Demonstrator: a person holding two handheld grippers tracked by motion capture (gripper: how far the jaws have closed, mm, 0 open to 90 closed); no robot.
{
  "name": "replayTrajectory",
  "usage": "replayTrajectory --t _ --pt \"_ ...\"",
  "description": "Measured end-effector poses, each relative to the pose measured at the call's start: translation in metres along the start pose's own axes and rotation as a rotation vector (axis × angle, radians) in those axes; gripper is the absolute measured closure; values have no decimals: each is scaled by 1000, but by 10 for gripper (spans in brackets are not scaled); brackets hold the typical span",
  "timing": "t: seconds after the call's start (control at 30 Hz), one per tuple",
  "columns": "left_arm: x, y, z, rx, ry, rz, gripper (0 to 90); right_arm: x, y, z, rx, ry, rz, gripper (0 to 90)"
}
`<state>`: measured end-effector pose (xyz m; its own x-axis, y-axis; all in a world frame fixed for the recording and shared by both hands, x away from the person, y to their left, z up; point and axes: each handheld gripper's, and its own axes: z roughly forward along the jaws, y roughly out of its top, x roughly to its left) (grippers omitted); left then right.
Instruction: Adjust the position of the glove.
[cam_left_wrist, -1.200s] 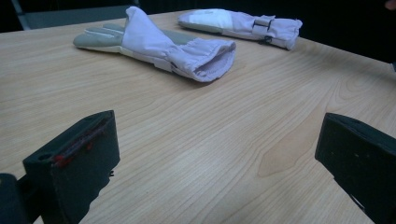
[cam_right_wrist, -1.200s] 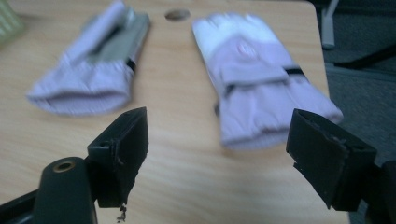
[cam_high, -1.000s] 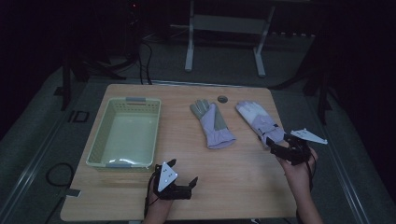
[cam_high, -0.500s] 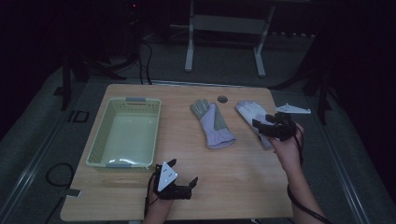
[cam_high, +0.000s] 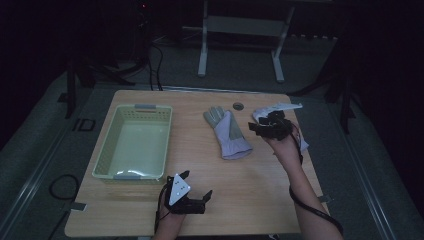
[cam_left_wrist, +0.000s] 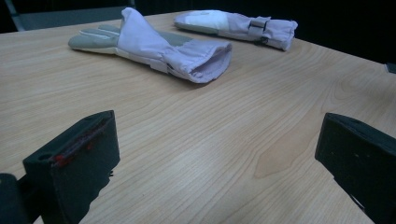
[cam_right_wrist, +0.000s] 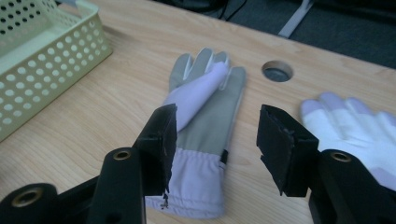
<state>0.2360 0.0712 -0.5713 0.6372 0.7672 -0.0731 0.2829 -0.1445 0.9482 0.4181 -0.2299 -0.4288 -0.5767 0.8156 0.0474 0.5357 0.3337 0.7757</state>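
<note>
Two gloves lie on the table (cam_high: 150, 210) — the right gripper (cam_high: 261, 128), jaws just narrowing and empty, hangs over the far glove (cam_right_wrist: 355, 126) beside the grey-palmed glove (cam_high: 228, 134); the left gripper (cam_high: 196, 195) rests agape.

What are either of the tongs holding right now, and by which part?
Nothing. The right tongs have just been closing, jaws apart above the near glove, nothing between them. The left tongs stand open over bare table.
</note>
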Motion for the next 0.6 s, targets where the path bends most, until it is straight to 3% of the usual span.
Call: replayTrajectory --t 0.13,0.27,0.6 --pt "0 0 0 1 -1 0 0 6 4 16 28 -4 1 451" --pt "-1 0 0 7 4 11 0 12 4 38 67 -1 -9 485" --pt "0 0 0 6 -6 6 0 12 -6 83 156 -10 -11 516"
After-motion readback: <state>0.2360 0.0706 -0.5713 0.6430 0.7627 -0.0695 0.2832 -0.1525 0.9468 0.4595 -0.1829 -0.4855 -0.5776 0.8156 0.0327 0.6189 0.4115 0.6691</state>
